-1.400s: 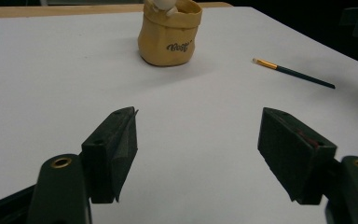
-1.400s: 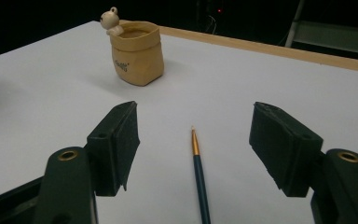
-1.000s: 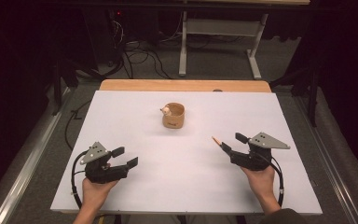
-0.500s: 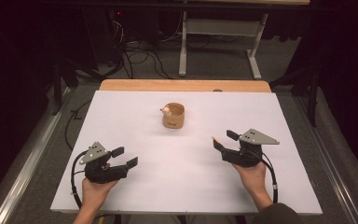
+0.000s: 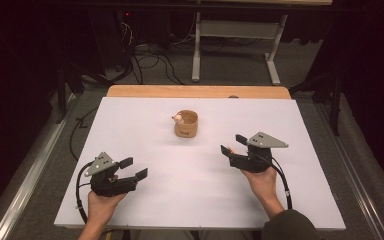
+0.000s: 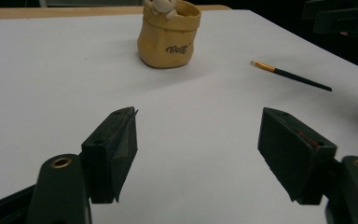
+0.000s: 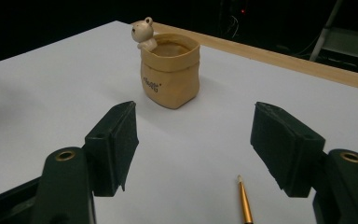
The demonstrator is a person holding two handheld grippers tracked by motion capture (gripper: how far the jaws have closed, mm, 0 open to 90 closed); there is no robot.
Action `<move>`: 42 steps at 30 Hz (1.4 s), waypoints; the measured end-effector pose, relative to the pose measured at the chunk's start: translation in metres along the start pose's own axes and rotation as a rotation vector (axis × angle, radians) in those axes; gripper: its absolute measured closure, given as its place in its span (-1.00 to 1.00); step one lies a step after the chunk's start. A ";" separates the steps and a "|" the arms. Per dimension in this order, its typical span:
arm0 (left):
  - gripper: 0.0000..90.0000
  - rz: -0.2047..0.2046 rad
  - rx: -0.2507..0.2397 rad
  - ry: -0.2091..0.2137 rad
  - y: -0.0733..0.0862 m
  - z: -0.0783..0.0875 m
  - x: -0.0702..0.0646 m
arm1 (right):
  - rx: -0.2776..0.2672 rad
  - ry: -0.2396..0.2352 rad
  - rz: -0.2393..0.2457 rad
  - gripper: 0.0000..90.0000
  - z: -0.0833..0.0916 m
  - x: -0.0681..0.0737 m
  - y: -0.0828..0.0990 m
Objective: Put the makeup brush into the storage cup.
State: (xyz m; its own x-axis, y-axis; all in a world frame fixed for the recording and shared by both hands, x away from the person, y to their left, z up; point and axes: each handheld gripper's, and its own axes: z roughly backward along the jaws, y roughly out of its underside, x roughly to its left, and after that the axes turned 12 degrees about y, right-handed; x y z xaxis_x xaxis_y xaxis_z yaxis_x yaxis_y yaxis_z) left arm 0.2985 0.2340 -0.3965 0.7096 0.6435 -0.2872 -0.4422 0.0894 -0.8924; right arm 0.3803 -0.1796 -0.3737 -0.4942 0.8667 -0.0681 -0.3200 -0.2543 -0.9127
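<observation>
A tan sack-shaped pot with a small bear figure on its rim stands at the table's middle, toward the far side. A thin black paintbrush with a gold ferrule lies flat on the white surface to its right. My right gripper hovers over the brush with its jaws wide apart and nothing held. In the right gripper view the brush tip lies low between the jaws, with the pot ahead. My left gripper rests near the front left, open and empty, facing the pot.
The white board covers a wooden tabletop whose edge shows at the far side. Beyond it are floor cables and a white desk frame. Dark surroundings flank both table sides.
My right gripper has slid left toward the pot and now stands over the brush. The left gripper, pot and brush have stayed put.
</observation>
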 end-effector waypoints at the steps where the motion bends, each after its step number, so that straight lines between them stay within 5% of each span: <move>1: -0.36 0.000 0.000 0.000 0.000 0.000 0.000 | 0.001 0.001 0.003 -0.25 -0.001 0.000 -0.001; 21: -0.36 0.001 0.001 0.005 0.000 -0.001 -0.001 | 0.031 0.023 0.023 -0.27 -0.003 -0.002 -0.003; 42: -0.36 -0.002 0.003 0.009 -0.001 -0.002 -0.001 | 0.130 0.055 0.061 -0.25 -0.001 -0.010 -0.009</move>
State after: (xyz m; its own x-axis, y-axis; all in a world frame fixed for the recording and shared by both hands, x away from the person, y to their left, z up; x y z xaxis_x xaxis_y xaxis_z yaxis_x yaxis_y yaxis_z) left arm 0.2993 0.2319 -0.3960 0.7152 0.6366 -0.2885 -0.4423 0.0926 -0.8921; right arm 0.3887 -0.1862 -0.3653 -0.4717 0.8694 -0.1470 -0.3950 -0.3574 -0.8463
